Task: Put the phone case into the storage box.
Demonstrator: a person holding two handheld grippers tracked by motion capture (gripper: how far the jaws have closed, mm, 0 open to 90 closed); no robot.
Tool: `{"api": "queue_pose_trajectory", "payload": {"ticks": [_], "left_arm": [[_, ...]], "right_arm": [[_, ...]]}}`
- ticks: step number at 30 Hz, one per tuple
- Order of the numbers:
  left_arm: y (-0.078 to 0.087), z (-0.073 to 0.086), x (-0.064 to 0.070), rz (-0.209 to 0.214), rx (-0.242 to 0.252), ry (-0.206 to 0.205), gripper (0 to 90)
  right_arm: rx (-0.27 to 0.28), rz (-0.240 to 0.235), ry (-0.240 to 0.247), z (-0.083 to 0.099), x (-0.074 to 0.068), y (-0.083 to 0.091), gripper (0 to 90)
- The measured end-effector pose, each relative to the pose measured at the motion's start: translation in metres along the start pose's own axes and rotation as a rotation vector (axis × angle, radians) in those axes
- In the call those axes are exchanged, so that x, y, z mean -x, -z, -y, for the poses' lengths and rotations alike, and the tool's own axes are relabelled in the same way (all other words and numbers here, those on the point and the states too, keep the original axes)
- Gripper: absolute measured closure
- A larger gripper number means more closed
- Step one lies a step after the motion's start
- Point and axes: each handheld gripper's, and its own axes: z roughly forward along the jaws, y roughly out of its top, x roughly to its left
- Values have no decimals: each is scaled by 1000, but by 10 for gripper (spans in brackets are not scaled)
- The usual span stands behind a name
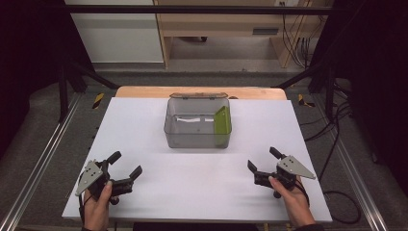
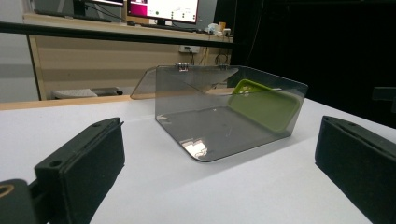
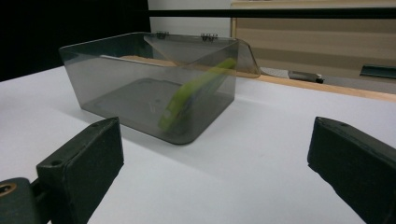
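Meanwhile, both empty gripper jaws gape wide before the smoky transparent box (image 1: pixel 197 127) holding a green slab (image 1: pixel 222 124).

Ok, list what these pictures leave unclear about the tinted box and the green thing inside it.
1. Green case: it leans on the clear box's right wall; the smoky plastic dims it, so its camera-hole side stays vague in the left gripper view.
2. White strip on the box floor: too small in the high view to identify.
3. Lid: folded back behind the box, seen edge-on; its hinges are tiny.
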Motion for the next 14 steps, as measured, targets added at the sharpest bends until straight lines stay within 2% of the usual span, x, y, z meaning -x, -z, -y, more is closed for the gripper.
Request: {"api": "queue_pose_trajectory", "payload": {"ticks": [5, 7, 11, 14], "left_arm": [[-1, 1, 1, -6, -2, 5, 12], [-1, 1, 1, -7, -1, 7, 12], [0, 0, 0, -9, -3, 9, 12], [-1, 0, 0, -8, -3, 14, 12]], "right_arm": [[-13, 0, -1, -1, -4, -12, 36], [-32, 16, 6, 0, -6, -17, 37], [-50, 21, 9, 2, -6, -20, 38], [-65, 43, -1, 2, -4, -19, 38]]}}
